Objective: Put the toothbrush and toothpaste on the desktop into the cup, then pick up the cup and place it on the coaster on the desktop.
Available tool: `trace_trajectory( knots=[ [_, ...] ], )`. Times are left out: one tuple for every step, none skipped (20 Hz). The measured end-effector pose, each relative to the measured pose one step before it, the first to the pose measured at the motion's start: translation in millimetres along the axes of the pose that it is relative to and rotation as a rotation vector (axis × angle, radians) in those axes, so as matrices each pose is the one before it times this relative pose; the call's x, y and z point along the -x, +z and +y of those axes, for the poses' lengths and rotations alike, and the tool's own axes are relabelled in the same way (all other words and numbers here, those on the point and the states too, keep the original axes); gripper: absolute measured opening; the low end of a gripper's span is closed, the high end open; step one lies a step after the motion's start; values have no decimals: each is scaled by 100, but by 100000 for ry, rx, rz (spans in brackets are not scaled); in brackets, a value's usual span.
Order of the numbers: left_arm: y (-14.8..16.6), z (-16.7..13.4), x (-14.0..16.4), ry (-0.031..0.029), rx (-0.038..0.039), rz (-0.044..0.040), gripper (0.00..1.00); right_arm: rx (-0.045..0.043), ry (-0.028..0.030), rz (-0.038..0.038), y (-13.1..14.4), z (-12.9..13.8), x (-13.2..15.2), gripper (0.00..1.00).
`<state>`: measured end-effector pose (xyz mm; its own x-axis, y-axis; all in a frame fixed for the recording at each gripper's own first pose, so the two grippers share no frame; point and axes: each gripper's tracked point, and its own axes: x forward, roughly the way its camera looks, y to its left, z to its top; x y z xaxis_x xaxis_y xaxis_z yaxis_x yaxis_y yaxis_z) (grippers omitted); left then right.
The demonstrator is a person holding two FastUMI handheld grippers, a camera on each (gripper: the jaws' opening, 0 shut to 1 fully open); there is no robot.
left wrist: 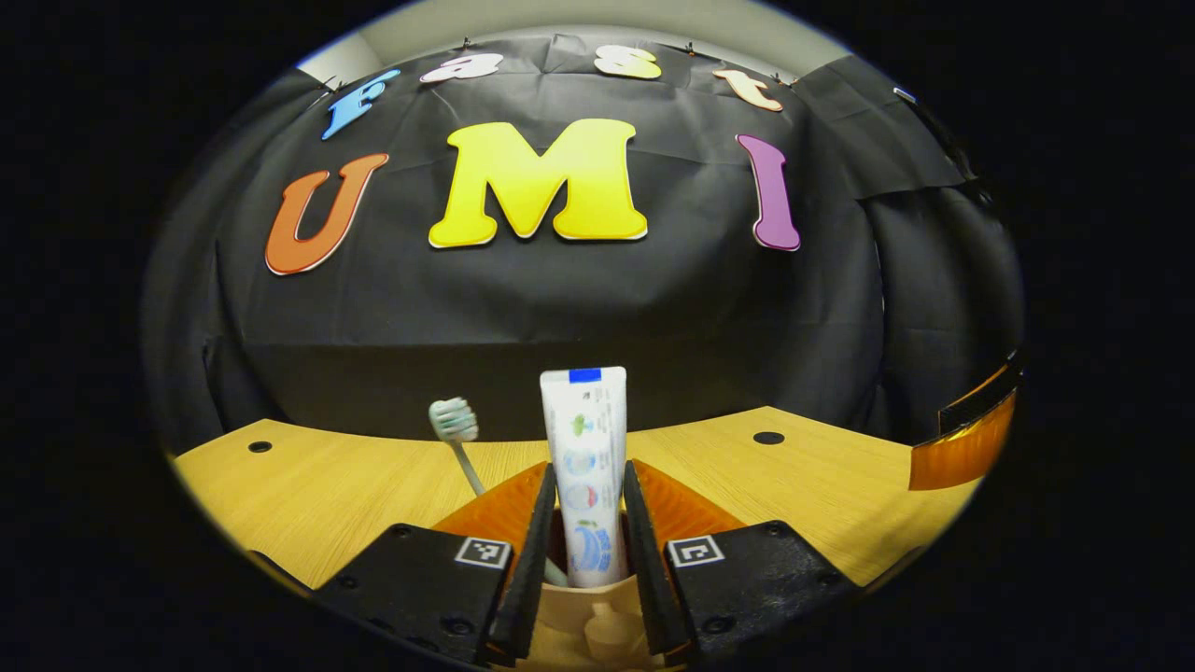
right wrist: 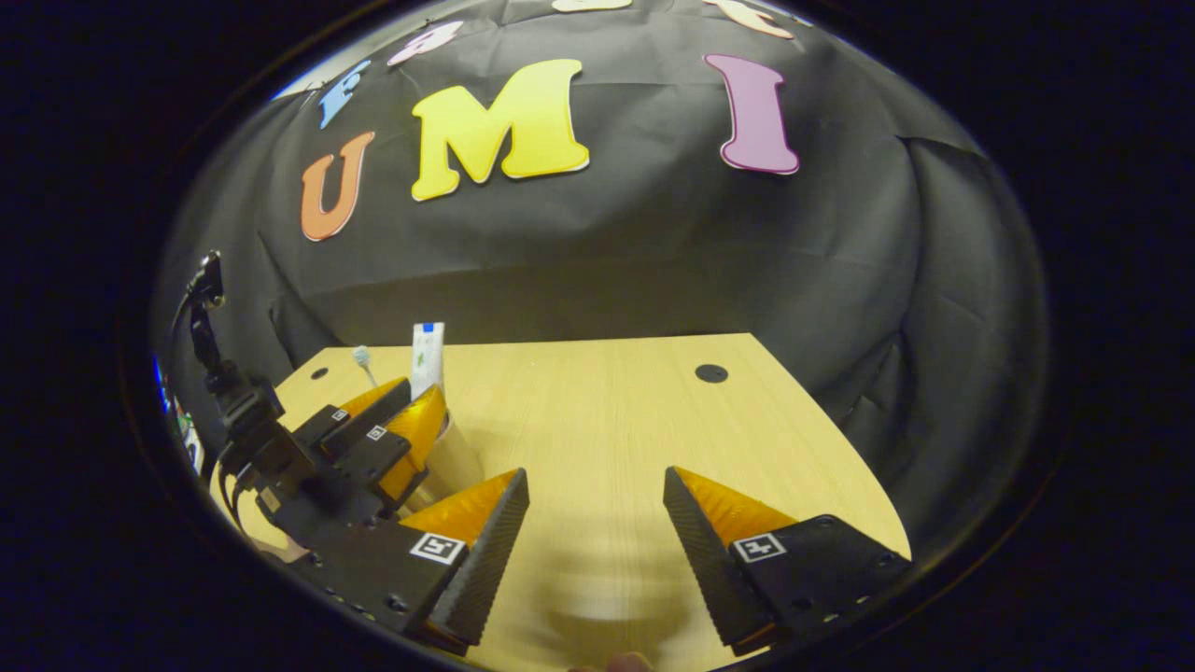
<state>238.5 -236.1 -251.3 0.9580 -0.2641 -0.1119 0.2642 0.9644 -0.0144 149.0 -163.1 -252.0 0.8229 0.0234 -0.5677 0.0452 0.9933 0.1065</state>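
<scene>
I see the desk (right wrist: 607, 411) with my right gripper (right wrist: 596, 523) hovering over it, jaws wide, nothing between them. My left gripper (left wrist: 588, 551) is clamped on the cup (right wrist: 455, 457) at the desk's left. In the cup the toothpaste (left wrist: 585, 467) stands upright, the toothbrush (left wrist: 455, 425) leaning beside it.

Both views face the wall low over the desktop (right wrist: 607, 420), sharing the cup (right wrist: 455, 457).

Black screw-studded gripper bodies, square coded tags beside ribbed wedge fingers (right wrist: 485, 551), cables trailing off the left gripper (right wrist: 397, 434).
</scene>
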Motion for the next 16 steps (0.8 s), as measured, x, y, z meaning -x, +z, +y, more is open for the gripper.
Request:
trace_trajectory(
  knots=[
    [89, -272, 309, -426, 643, 288, 53, -456, -157, 40, 54, 118, -41, 90],
    [203, -98, 433, 0, 650, 214, 57, -460, -48, -225, 148, 125, 87, 90],
    [278, -206, 375, -898, 900, 221, 64, -178, -38, -509, 139, 128, 208, 90],
    [134, -413, 459, -1419, 1201, 8, 66, 178, -60, -637, 230, 173, 219, 90],
    [334, -239, 339, -920, 977, -503, 72, 403, -12, -709, 264, 258, 93, 90],
    [131, -122, 390, -80, -4, 493, 78, 587, -371, -453, 273, 109, 284, 90],
    [198, -54, 407, 189, -182, 861, 88, 279, -353, -612, 198, -15, 322, 90],
    [9, -23, 533, -434, 595, 779, 92, -83, -705, -775, 321, -170, 458, 90],
    [293, -30, 680, -136, 972, 356, 95, -64, -626, -698, 314, -30, 399, 91],
    [416, 81, 746, 467, 778, 203, 96, 36, -712, -521, 364, -103, 419, 90],
    [453, 374, 829, 904, 630, -12, 97, -60, -827, -298, 227, -83, 376, 90],
    [309, 560, 871, 1460, 504, 167, 97, -52, -686, -9, 210, 39, 407, 91],
    [392, 722, 964, 1746, 535, 317, 97, -31, -468, 155, 236, 278, 443, 91],
    [303, 912, 934, 1939, 374, 374, 97, 55, -375, 413, 154, 403, 321, 91],
    [341, 1121, 955, 2252, 29, 534, 97, 474, -144, 1294, -152, 637, 158, 91],
    [203, 1161, 958, 2059, 293, 783, 97, 435, 279, 1754, -189, 888, 71, 91]
  ],
)
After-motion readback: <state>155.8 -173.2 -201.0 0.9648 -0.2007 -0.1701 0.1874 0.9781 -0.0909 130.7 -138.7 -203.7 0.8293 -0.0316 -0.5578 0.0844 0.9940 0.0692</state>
